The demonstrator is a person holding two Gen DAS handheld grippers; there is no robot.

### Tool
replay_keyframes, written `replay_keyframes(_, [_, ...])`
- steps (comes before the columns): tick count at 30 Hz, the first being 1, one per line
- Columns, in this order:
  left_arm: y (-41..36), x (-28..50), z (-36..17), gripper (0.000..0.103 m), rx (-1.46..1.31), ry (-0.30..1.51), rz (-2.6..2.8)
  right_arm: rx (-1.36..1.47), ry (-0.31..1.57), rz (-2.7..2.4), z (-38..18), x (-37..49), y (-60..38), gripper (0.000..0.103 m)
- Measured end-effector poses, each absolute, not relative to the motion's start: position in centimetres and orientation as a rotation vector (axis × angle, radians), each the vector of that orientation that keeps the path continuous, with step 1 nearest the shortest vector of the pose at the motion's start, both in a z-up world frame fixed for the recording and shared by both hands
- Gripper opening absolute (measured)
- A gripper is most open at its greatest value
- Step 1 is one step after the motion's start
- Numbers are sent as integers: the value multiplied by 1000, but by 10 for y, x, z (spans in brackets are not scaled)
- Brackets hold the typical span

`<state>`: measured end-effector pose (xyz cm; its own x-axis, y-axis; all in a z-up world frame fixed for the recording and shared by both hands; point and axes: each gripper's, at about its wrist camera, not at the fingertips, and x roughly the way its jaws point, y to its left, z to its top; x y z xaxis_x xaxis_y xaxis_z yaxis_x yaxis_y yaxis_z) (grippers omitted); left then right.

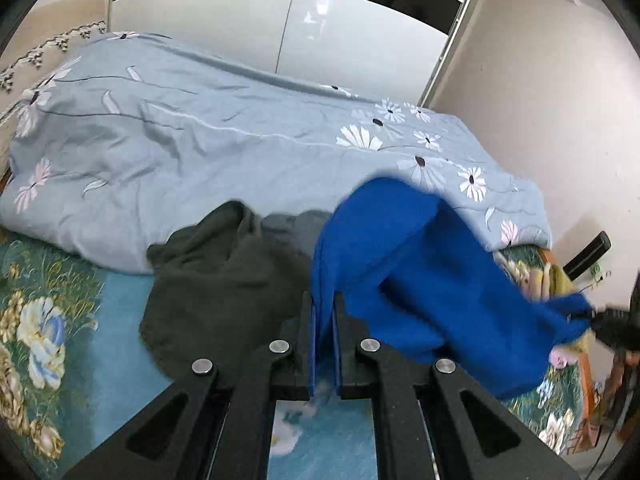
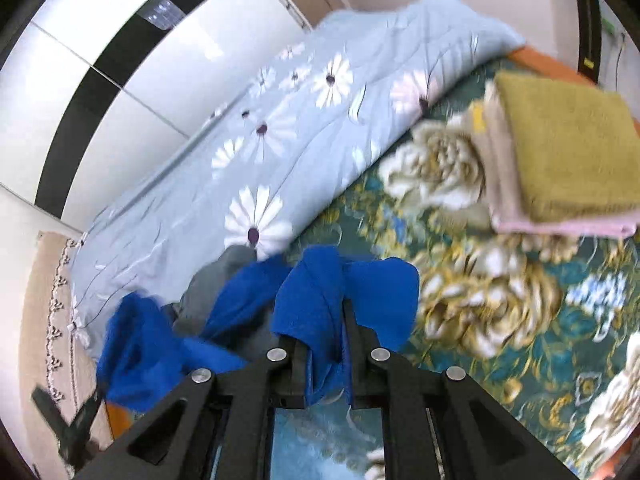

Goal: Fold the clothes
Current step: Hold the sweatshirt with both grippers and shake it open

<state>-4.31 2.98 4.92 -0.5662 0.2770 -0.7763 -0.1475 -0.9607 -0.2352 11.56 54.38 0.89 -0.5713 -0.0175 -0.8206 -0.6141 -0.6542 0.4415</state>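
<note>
**A:** While you have the whole bed (image 2: 520,320) in front of you, start with the big things: the flowered sheet is mostly bare on your right side, and the pale blue duvet (image 1: 200,140) lies bunched along the far edge by the wardrobe.

**B:** And the step you are on?

**A:** I'd judge it the pick-up and spread. The blue garment (image 1: 400,280) hangs off the bed, strung between your two claws. Your left claw (image 1: 324,344) is closed down on one edge of it, cloth pinched between the pads. Your right claw (image 2: 325,348) is closed too, with a thick bunch of the same blue fabric in its grip (the folds spill over both fingers).

**B:** What does the next move call for?

**A:** Probably drawing your hands apart until the cloth hangs flat, then laying it on open sheet. It is limp and crumpled, so it may droop and twist unless you keep tension. Mind the dark green garment (image 1: 224,280) and the grey one (image 1: 296,224) heaped just under it; the blue hem could drag them.

**B:** Any baskets or bins?

**A:** None that I can see. The only sorted place is the folded stack (image 2: 560,160) at the far corner, olive on top, pinkish pieces beneath.
</note>
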Motion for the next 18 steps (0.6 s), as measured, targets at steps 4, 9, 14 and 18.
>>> replay_keyframes(4, [42,-6,-1,7,-1508,-13,2524,-1393,1016,2116,-52,112,548,11])
replay_keyframes(9, [67,37,-96,7,-1887,109,2288,-1641,1042,1853,-145,131,535,11])
replay_keyframes(14, [79,65,-134,7,-2041,175,2189,-1677,1088,1738,-180,157,530,11])
replay_keyframes(18, [64,58,-136,7,-2097,54,2204,-1674,1125,1744,-178,163,539,12])
